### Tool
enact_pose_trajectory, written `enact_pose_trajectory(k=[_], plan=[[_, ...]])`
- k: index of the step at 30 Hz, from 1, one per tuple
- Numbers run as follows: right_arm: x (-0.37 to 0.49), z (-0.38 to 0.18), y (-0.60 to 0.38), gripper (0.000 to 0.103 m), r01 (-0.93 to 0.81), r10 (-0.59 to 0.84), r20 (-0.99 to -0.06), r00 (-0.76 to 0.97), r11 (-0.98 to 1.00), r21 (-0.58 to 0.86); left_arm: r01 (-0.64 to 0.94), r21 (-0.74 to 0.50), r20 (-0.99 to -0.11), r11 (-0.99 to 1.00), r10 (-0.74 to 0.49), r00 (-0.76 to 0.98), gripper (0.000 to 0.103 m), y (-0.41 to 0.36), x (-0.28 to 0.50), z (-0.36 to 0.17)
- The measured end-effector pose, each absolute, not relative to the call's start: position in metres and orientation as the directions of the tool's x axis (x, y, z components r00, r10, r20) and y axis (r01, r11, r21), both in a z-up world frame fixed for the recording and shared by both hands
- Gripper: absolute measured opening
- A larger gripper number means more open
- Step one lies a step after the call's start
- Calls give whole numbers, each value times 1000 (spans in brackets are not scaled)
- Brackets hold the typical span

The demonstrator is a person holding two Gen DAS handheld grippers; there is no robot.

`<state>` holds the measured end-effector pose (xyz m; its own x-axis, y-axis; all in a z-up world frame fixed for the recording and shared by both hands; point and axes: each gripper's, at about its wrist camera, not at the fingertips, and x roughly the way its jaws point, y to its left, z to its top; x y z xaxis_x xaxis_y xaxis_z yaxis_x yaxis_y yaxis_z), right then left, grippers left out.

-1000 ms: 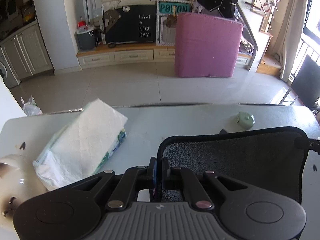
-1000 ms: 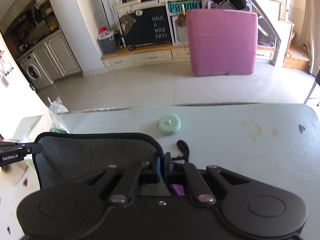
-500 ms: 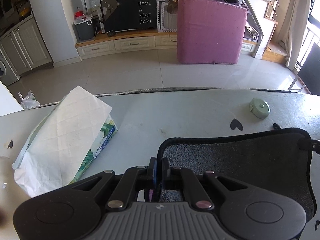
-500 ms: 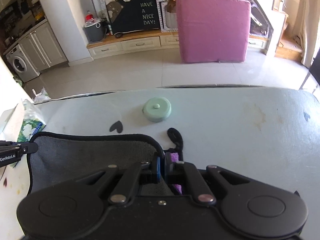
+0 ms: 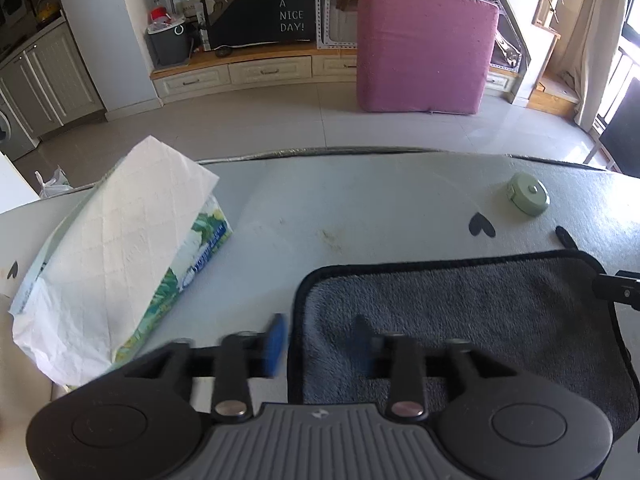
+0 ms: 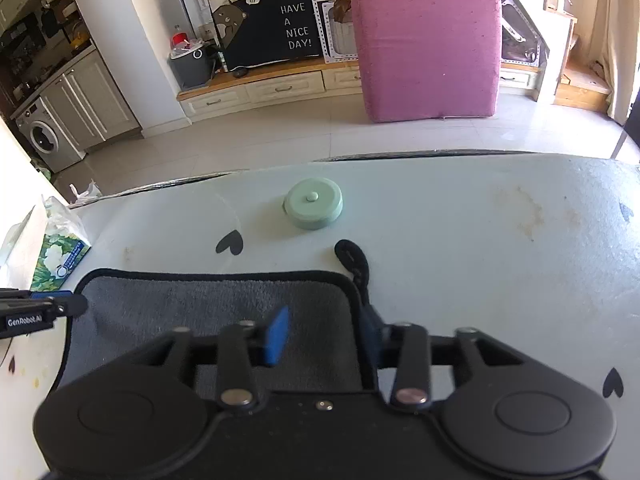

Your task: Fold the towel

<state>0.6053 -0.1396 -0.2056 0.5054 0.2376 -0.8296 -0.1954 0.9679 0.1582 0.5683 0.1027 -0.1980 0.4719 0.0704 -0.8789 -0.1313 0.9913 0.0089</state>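
Note:
A grey towel (image 5: 460, 312) with a black hem lies folded flat on the pale table (image 5: 360, 208); it also shows in the right wrist view (image 6: 208, 308). My left gripper (image 5: 320, 340) is open, its blue pads straddling the towel's left edge. My right gripper (image 6: 324, 336) is open over the towel's right edge, beside the black hanging loop (image 6: 354, 260). The left gripper's tip shows in the right wrist view (image 6: 44, 308), and the right gripper's tip in the left wrist view (image 5: 618, 288).
A tissue pack (image 5: 116, 268) lies at the left, close to the towel. A round mint-green tape measure (image 6: 314, 204) sits beyond the towel. Black heart stickers (image 6: 230, 244) mark the table. The table's far edge (image 6: 400, 156) drops to the tiled floor.
Both grippers were shut on the towel's corners and carried them down toward the table. Both have now opened and let the towel go; it lies flat.

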Motion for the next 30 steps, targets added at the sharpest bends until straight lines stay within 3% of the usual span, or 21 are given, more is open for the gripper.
enact_pose_trajectory(k=[1,3,6,8,30], plan=[[604,-206,-140,53,-196,239,-828,506,968,160,-133,4,-881,991,66,468,74,103,567,-198],[603,-205,-141,70,-197,251,-824,508,965,173,-149,-3,-880,989,68,470,97,104,563,-197],[600,-203,-144,94,-192,262,-814,518,963,188,-152,-10,-876,988,65,479,100,103,560,-193],[599,-201,-144,103,-188,258,-819,513,964,186,-141,-32,-883,990,38,468,102,105,560,-192],[560,-163,-146,103,-214,246,-801,546,965,151,-106,-46,-853,993,16,521,103,97,522,-143]])
